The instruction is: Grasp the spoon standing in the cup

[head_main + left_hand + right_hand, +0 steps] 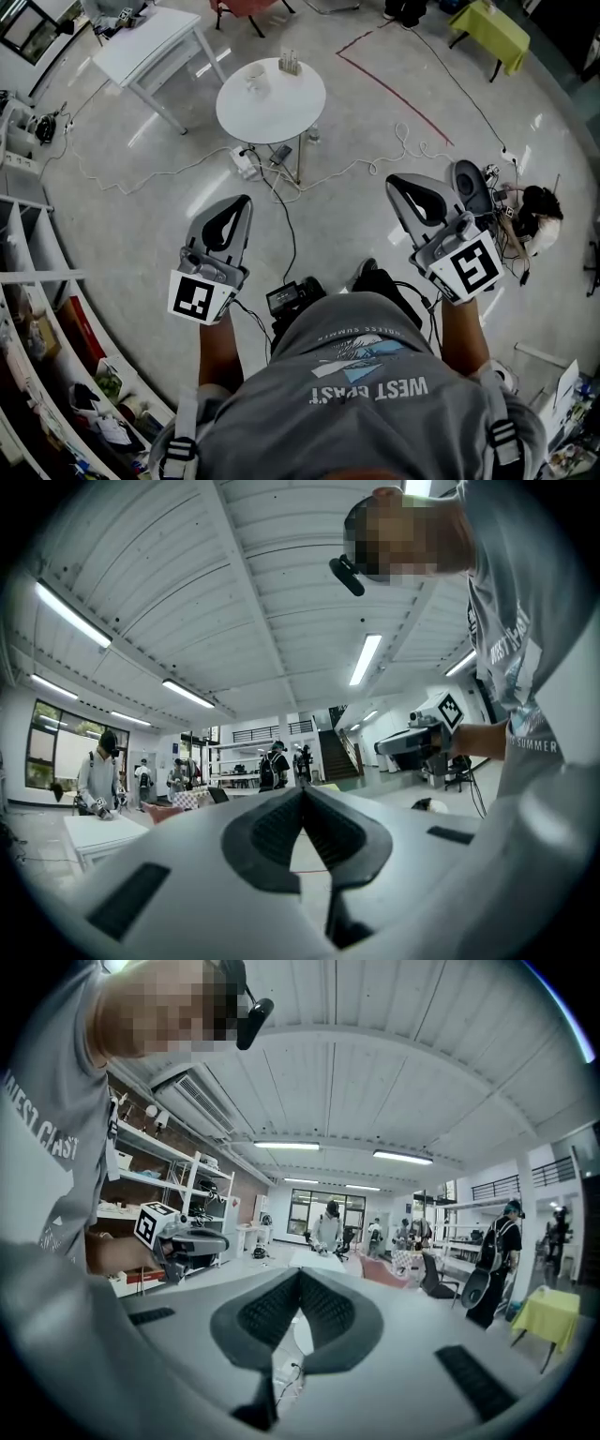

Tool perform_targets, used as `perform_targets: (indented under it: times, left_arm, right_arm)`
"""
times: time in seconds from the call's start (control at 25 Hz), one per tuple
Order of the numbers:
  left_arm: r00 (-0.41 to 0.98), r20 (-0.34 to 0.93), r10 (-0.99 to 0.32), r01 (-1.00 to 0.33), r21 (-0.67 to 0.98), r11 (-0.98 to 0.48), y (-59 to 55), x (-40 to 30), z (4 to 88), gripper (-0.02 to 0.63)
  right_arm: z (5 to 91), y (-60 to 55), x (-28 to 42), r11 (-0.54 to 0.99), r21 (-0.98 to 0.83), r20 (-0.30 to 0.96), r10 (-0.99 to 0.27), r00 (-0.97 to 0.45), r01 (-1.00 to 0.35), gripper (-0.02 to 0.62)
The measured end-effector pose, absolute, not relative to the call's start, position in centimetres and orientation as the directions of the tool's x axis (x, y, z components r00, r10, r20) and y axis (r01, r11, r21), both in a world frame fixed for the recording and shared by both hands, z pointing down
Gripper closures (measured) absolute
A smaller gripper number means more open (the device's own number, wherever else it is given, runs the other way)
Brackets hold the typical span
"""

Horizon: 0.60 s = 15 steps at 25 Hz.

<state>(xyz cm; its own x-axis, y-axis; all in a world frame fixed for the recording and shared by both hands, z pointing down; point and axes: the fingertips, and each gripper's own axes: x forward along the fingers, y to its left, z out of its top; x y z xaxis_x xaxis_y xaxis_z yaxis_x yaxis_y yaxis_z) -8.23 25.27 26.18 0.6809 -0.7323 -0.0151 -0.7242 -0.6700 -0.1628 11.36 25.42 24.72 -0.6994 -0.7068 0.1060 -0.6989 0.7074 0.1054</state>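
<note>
Can't resolve spoon in head view, too small. Only making out cup (255, 78) on round table (302, 114), top of frame. Sits well apart from left gripper (246, 200) and right gripper (393, 178), ahead of both. Reading both as pinched together, nothing between jaws, held roughly level.

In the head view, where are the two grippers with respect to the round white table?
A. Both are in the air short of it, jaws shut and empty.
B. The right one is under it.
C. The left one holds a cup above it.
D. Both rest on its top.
A: the head view shows the left gripper and the right gripper held apart from the round white table, and each gripper view shows jaw tips together with nothing between.
</note>
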Motion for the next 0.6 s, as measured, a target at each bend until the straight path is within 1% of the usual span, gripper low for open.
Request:
perform_targets:
  times: [0.24,0.6]
  left_arm:
    - [0.647,0.002,-0.763,-0.752,-0.167,-0.638,23.8,-6.7,26.2,0.601]
    - [0.558,0.005,-0.830,-0.811,-0.210,-0.546,21.1,-4.6,25.2,0.601]
  right_arm:
    - [25.5,22.3,12.8,0.729,0.067,0.093,-0.684,-0.724,-0.681,0.594]
    - [25.7,17.0,14.1,0.809,0.050,0.080,-0.588,-0.805,-0.586,0.594]
